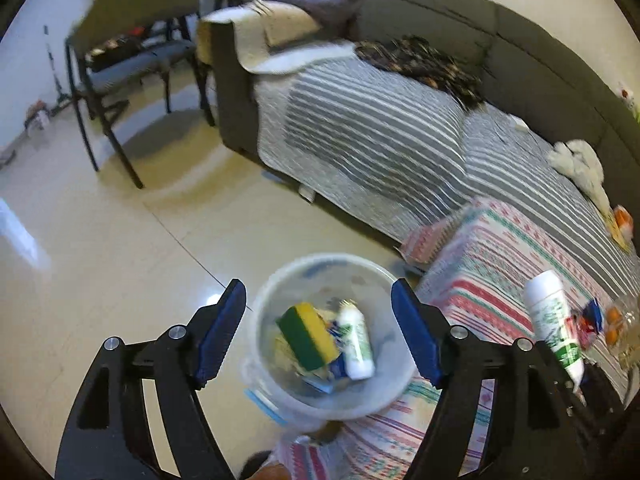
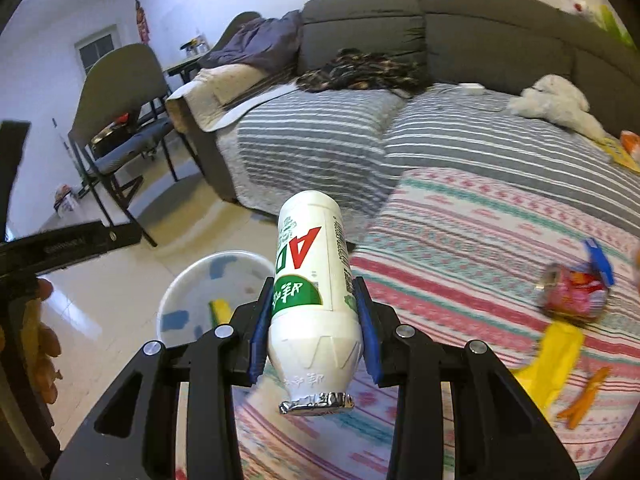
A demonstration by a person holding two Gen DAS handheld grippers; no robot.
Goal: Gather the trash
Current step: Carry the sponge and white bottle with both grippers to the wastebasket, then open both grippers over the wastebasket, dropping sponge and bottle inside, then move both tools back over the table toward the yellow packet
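The white plastic bin [image 1: 328,336] stands on the pale tiled floor [image 1: 100,260], just beside the near corner of the tabletop [image 2: 460,240] under its striped pink-and-green cloth. On the bin's far side from the cloth the floor lies open as far as a dark chair [image 1: 132,60]; beyond the bin the grey sofa [image 1: 460,32] with its striped cover closes the room off. The left gripper [image 1: 318,328] hangs above the bin with its jaws spread and nothing between them; the bin's mouth shows in the gap. Inside the bin lie one green-and-yellow sponge [image 1: 308,336], one small white bottle [image 1: 358,340] with its long axis running roughly from the bin's far rim to its near rim, and some blue scraps too blurred to count. The right gripper [image 2: 312,320] is clamped on a second white drink bottle [image 2: 310,280], right of the bin and above the cloth's edge; its long axis runs along the fingers, base pointing away toward the sofa and foil-sealed mouth toward the camera. On the cloth, well to the right of the bin, rest one crushed red can [image 2: 572,292], one yellow wrapper [image 2: 556,356] and one orange scrap [image 2: 584,396].
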